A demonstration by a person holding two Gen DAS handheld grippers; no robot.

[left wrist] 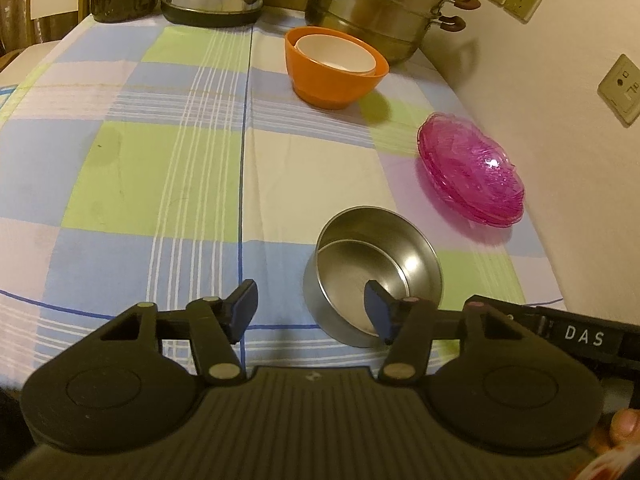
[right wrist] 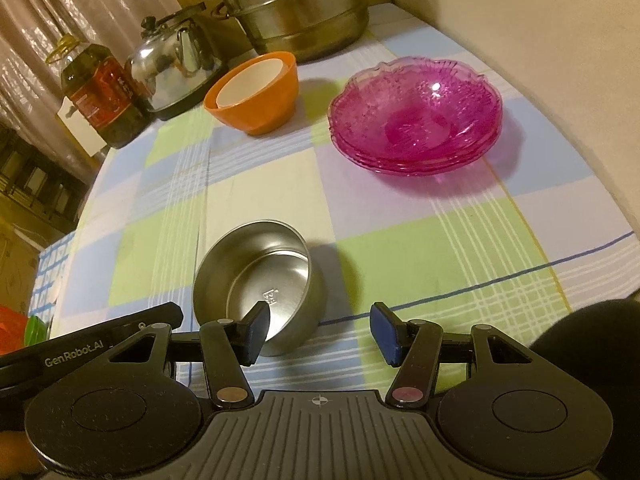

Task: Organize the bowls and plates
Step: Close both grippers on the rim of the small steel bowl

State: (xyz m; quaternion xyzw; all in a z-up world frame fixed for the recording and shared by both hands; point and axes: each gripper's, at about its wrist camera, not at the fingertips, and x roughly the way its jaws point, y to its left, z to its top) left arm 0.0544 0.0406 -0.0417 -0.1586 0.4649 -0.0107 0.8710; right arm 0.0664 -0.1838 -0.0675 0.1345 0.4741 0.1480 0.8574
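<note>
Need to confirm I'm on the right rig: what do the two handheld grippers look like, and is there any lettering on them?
Both are matte black. The left gripper and right gripper each have a ribbed grey-black body, two round side discs, silver pivot pins and dark blue finger pads. White lettering reads "DAS" in the left wrist view, "GenRobot.AI" in the right.

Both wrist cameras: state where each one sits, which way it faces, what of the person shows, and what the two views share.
Left wrist: on the left gripper, facing forward and down over the checked tablecloth; a fingertip shows at lower right.
Right wrist: on the right gripper, facing forward and down; a dark sleeve shows at right.
Shared: the steel bowls, orange bowl, pink plates and steamer pot.
</note>
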